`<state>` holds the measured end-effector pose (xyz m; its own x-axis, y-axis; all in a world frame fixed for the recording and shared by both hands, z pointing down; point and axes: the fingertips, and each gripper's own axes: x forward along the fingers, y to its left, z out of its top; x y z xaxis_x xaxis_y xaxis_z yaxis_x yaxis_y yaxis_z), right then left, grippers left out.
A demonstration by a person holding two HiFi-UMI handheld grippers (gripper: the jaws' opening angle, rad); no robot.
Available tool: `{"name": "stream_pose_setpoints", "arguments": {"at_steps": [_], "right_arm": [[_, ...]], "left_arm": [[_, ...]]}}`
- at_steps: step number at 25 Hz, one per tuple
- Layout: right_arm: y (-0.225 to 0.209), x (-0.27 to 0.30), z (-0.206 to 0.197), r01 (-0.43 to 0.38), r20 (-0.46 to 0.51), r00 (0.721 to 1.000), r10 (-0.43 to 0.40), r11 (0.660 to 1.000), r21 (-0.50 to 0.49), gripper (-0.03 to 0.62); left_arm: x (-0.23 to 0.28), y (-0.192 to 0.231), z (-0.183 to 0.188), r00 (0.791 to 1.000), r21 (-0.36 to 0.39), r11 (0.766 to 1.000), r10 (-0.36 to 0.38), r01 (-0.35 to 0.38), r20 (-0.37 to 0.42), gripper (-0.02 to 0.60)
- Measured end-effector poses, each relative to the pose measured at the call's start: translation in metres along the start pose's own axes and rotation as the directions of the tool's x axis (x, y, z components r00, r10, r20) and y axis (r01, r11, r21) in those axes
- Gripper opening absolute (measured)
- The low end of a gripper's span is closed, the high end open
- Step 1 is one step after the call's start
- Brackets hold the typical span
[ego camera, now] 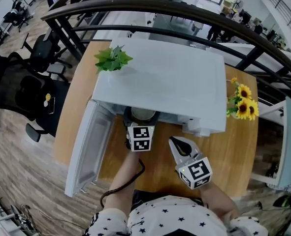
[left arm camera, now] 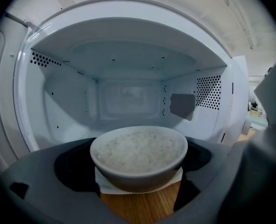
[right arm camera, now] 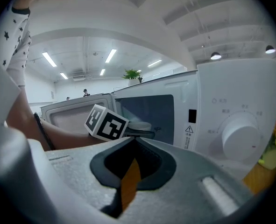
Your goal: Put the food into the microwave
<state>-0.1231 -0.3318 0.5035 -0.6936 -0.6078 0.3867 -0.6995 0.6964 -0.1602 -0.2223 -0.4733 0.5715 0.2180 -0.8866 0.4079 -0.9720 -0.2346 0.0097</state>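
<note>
A grey bowl of white rice [left arm camera: 138, 155] sits between the dark jaws of my left gripper [left arm camera: 138, 169], which is shut on it. The bowl hangs just above the wooden table, right at the mouth of the white microwave's bare cavity [left arm camera: 123, 101]. A white pad shows under the bowl. In the head view the left gripper [ego camera: 141, 124] holds the bowl [ego camera: 143, 114] at the microwave [ego camera: 175, 77] opening. My right gripper [ego camera: 177, 141] hovers over the table in front of the control panel. Its jaws [right arm camera: 130, 141] are shut with nothing between them.
The microwave door [ego camera: 88, 149] swings open to the left, past the table's edge. A green plant [ego camera: 113, 59] stands on the microwave's top. Sunflowers [ego camera: 243, 107] stand at the table's right. The dial [right arm camera: 240, 135] faces my right gripper. A black office chair [ego camera: 17, 90] is at the left.
</note>
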Motion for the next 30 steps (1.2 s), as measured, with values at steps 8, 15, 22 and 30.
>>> {"name": "stream_pose_setpoints", "arguments": {"at_steps": [8,15,22,30], "right_arm": [[-0.006,-0.003,-0.006,0.020,-0.010,1.000,-0.020,1.000,0.011,0.005],[-0.010,-0.006,-0.006,0.038,-0.006,0.999,-0.038,0.999,0.029,0.005],[-0.010,-0.009,-0.005,0.045,0.002,0.999,-0.045,0.998,0.040,0.005],[-0.008,-0.014,-0.006,0.031,0.005,1.000,-0.031,0.999,0.041,0.005]], "left_arm": [[0.016,0.001,-0.003,1.000,0.019,1.000,0.012,-0.012,-0.012,0.502],[0.025,0.001,-0.005,0.999,0.028,0.999,0.029,-0.028,-0.035,0.502],[0.028,0.001,-0.007,0.998,0.075,0.996,0.058,-0.056,-0.030,0.500],[0.029,0.001,-0.007,0.997,0.065,0.996,0.059,-0.056,-0.046,0.502]]}}
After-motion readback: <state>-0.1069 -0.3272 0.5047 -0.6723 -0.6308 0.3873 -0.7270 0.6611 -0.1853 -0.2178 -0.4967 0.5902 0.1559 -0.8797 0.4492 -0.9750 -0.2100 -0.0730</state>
